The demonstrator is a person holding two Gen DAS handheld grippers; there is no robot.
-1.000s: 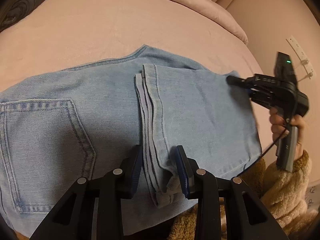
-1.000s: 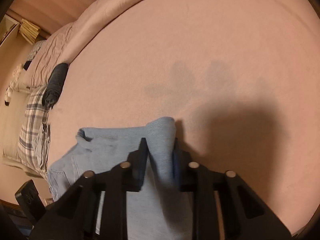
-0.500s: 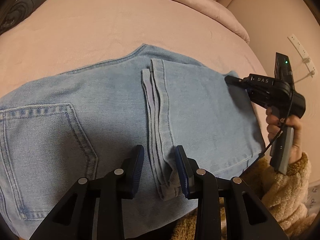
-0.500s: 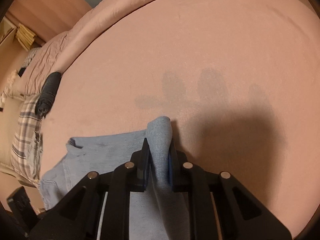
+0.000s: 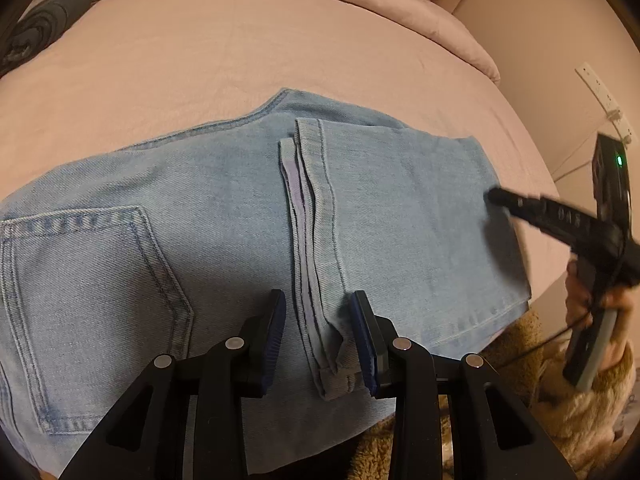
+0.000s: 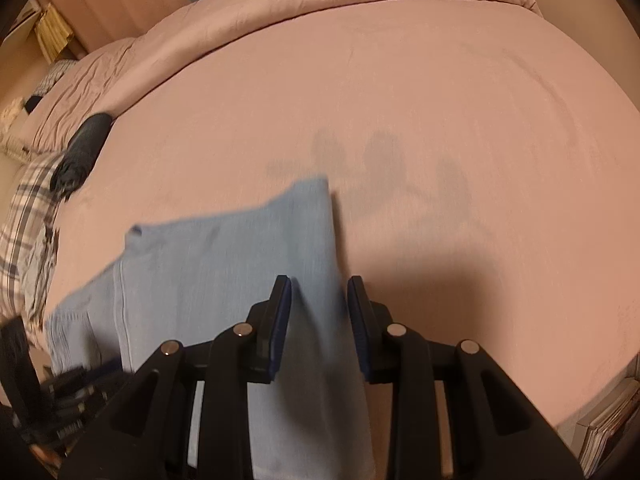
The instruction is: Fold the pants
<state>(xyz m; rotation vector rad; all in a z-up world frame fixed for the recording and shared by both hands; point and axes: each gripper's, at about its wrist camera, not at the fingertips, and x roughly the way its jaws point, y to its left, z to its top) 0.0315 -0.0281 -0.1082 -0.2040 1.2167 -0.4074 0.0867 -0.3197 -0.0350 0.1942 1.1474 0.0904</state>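
Two pairs of tongs are seen over a folded pair of light blue jeans [image 5: 224, 216] laid on a pink bed [image 5: 192, 60]. The left tongs [image 5: 318, 336] are held at the lower middle of the left wrist view with the jaws apart; the hemmed leg ends [image 5: 320, 264] of the jeans lie in the gap, and the blue pads [image 5: 276, 332] are not pressed on the cloth. The right tongs [image 6: 319, 322] are shown at the lower middle of the right wrist view, their jaws having just been opening; the folded edge of the denim [image 6: 312, 248] lies flat between them, ungripped and somewhat blurred. In the left wrist view the same right tongs [image 5: 498, 198] appear at the right of the frame, with the tip over the right edge of the jeans, held by a hand [image 5: 588, 288] in a fuzzy beige sleeve [image 5: 580, 408]. The jeans fill the middle and lower left of that view, a back pocket [image 5: 92, 292] showing at the left. A dark cushion [image 5: 44, 36] is seen at the upper left. In the right wrist view a dark rolled item [image 6: 82, 152] and a plaid cloth [image 6: 28, 216] lie at the left edge of the bed, well apart from the jeans.
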